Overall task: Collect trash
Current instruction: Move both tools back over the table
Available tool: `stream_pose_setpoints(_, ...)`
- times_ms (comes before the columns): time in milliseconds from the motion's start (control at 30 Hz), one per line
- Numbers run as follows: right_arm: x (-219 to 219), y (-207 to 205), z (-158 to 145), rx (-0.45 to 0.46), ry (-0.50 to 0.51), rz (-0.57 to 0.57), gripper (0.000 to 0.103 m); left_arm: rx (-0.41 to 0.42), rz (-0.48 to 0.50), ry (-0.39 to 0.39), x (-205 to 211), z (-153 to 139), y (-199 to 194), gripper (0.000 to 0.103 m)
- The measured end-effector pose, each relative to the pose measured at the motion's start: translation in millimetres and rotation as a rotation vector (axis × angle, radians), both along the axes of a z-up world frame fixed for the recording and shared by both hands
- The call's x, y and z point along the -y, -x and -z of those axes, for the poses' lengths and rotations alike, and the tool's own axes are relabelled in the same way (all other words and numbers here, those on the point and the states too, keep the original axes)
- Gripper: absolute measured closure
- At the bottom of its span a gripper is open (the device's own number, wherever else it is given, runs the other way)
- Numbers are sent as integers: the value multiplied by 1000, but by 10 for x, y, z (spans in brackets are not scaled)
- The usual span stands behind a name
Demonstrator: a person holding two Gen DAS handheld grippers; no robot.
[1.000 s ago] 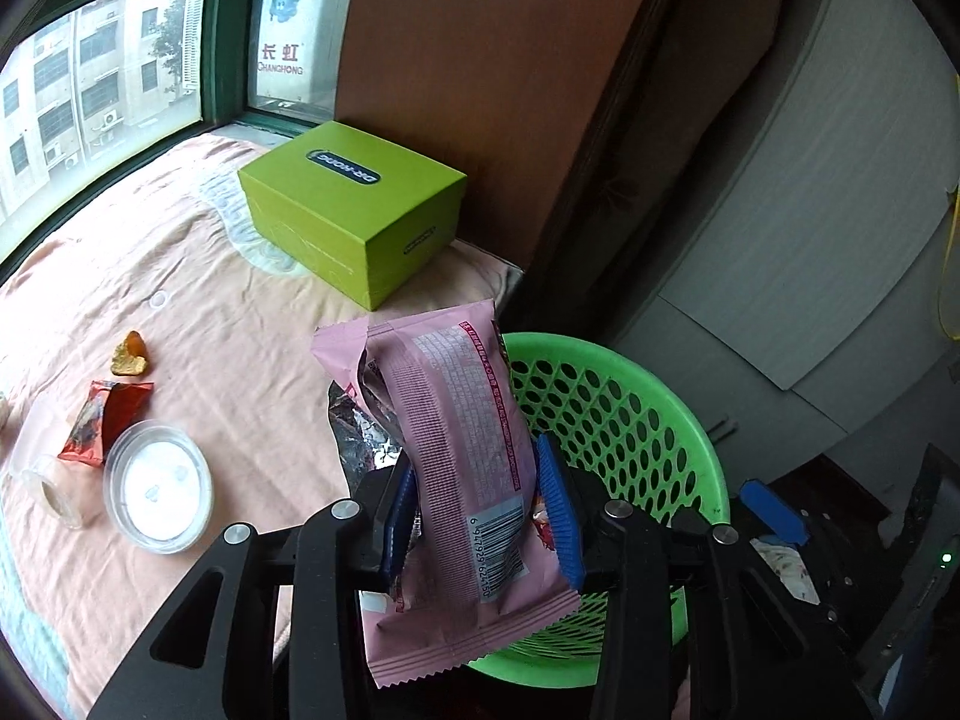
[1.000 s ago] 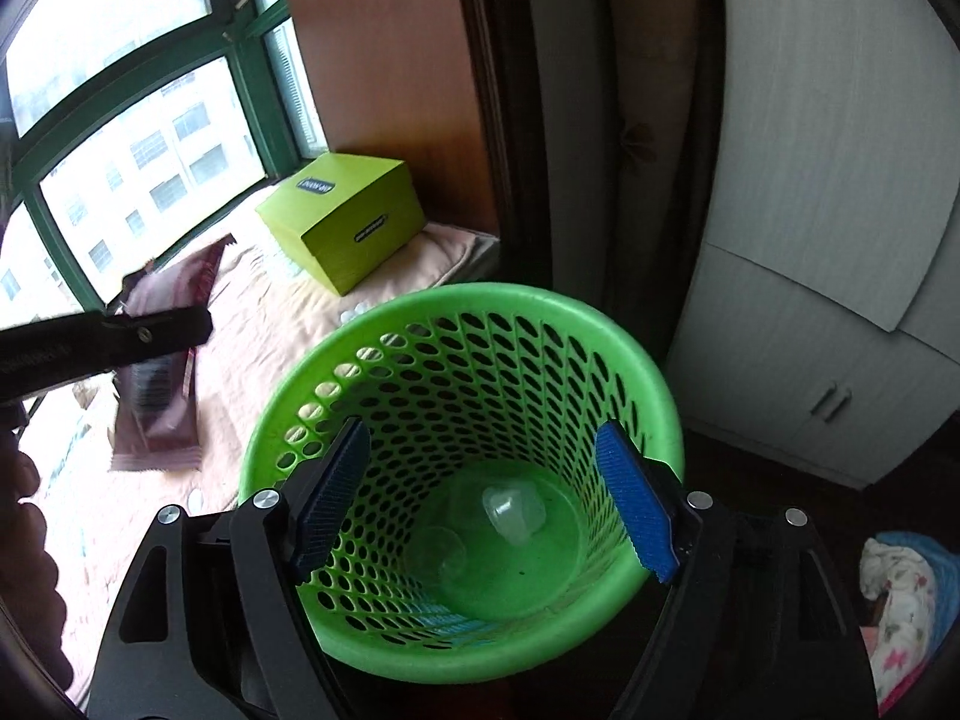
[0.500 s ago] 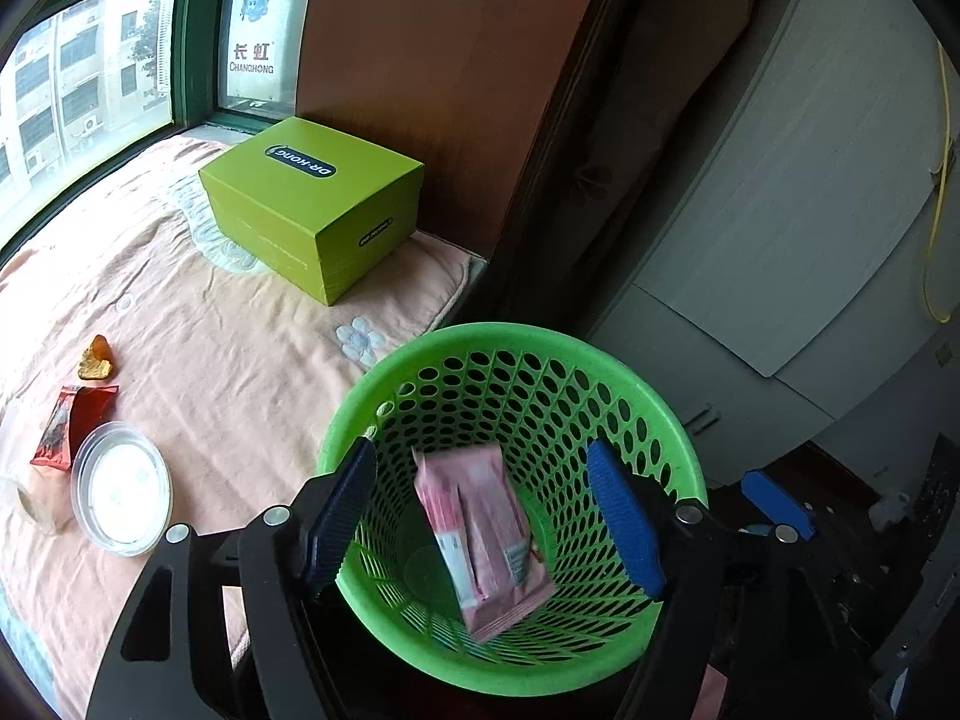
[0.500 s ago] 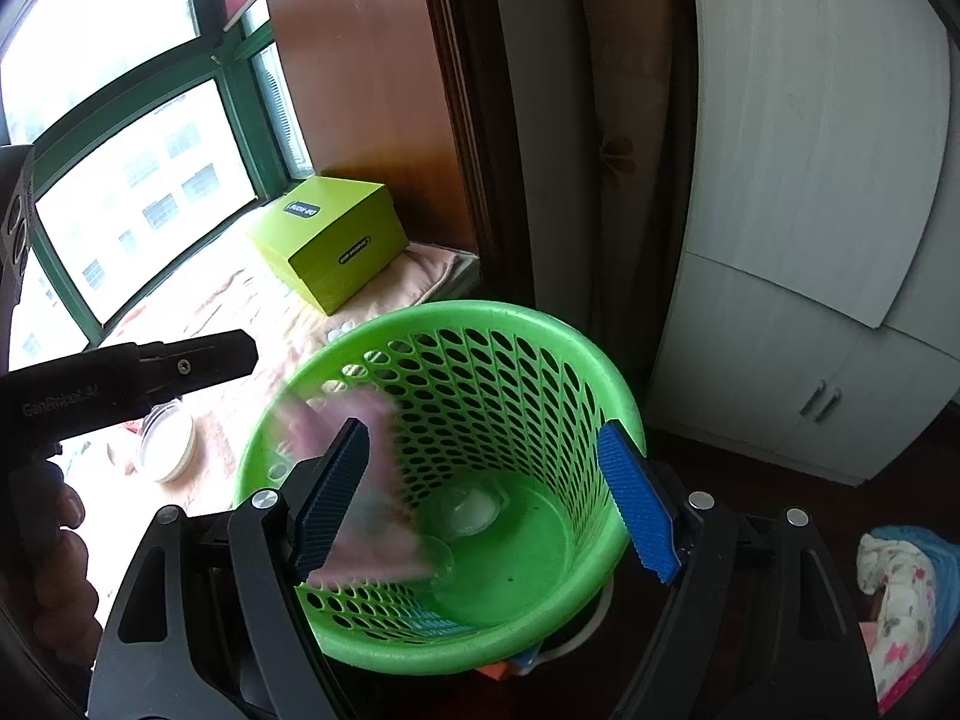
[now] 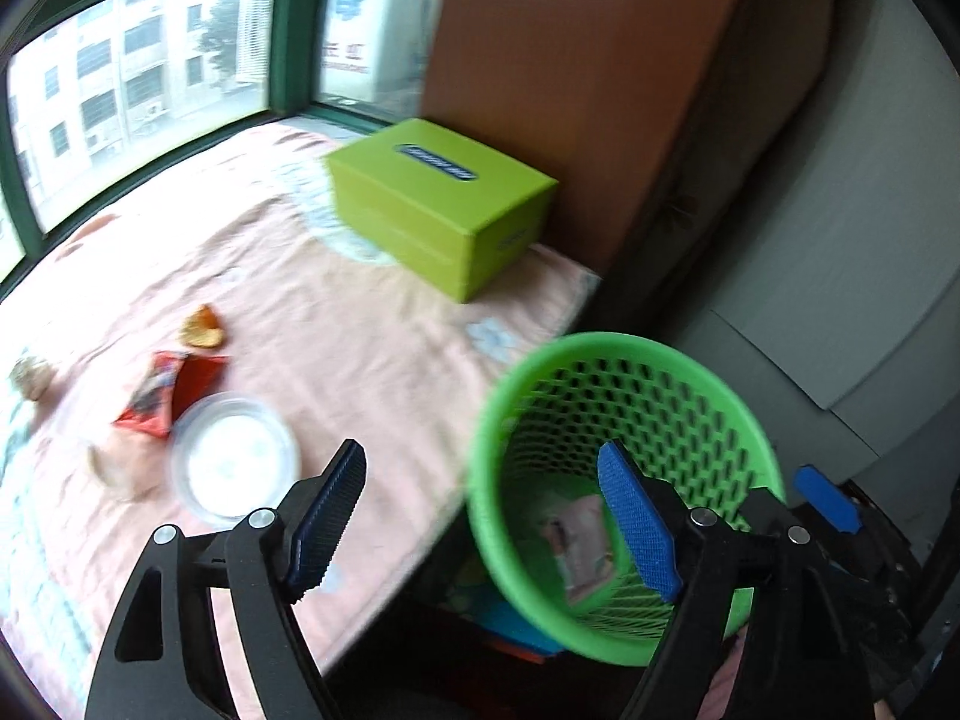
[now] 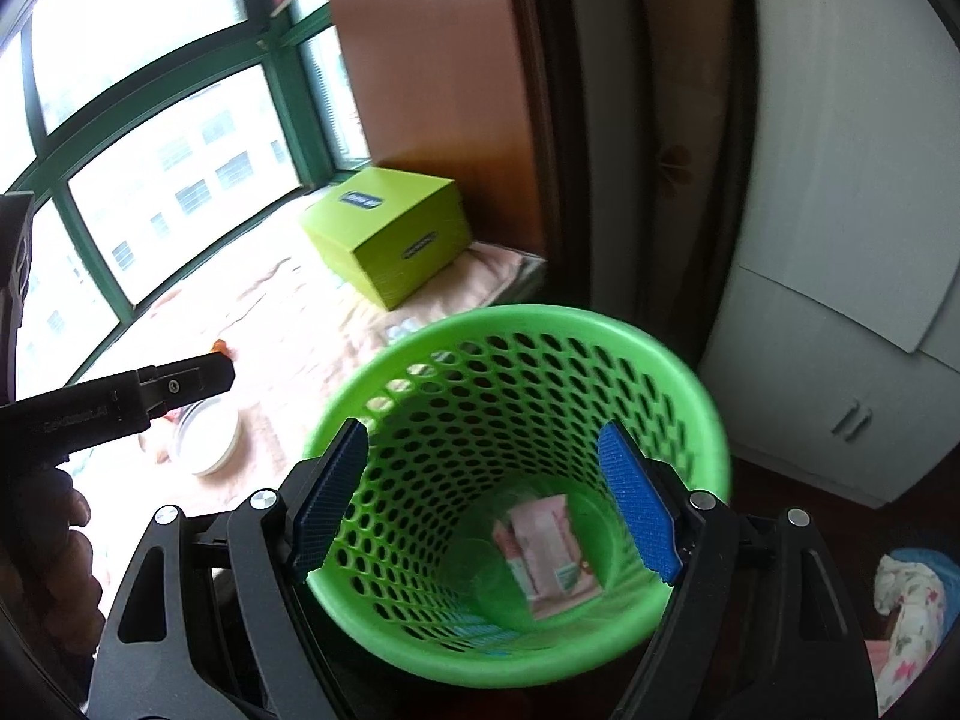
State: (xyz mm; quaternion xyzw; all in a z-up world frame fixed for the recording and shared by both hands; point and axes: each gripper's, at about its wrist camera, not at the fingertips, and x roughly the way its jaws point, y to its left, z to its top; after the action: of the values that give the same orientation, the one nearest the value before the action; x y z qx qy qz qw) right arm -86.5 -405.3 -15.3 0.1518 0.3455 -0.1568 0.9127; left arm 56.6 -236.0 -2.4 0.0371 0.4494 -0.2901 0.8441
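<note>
The pink foil snack wrapper [image 6: 549,546] lies inside the green perforated plastic basket [image 6: 600,330]; left gripper [image 5: 480,519] jaws have just been opening, nothing between; right gripper [image 6: 483,501] gapes, holding nothing; red wrapper [image 5: 168,393], clear round lid [image 5: 234,465] and 2 scraps remain on the peach blanket [image 5: 360,330].

Between your right gripper's fingers [image 6: 636,516] the basket [image 6: 690,372] stands, with the snack wrapper [image 6: 549,546] lying in its bottom. Beyond your left gripper's left finger [image 5: 327,510] a lidded round container [image 5: 234,459] sits on the blanket [image 5: 360,348], another wrapper [image 5: 168,393] just behind it and the box [image 5: 444,204] farther ahead
</note>
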Motion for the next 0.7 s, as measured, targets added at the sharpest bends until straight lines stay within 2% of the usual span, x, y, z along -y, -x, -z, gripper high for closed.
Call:
stream_pose_setpoints(500,-609,-523,-23,-2,3,-170,24,14,-309,-75,-1279,223,-583,23)
stream_pose_setpoints(700,-829,-702,32,-14,-4,-227,24,-34,-450,-82,-1740,452,-847,23)
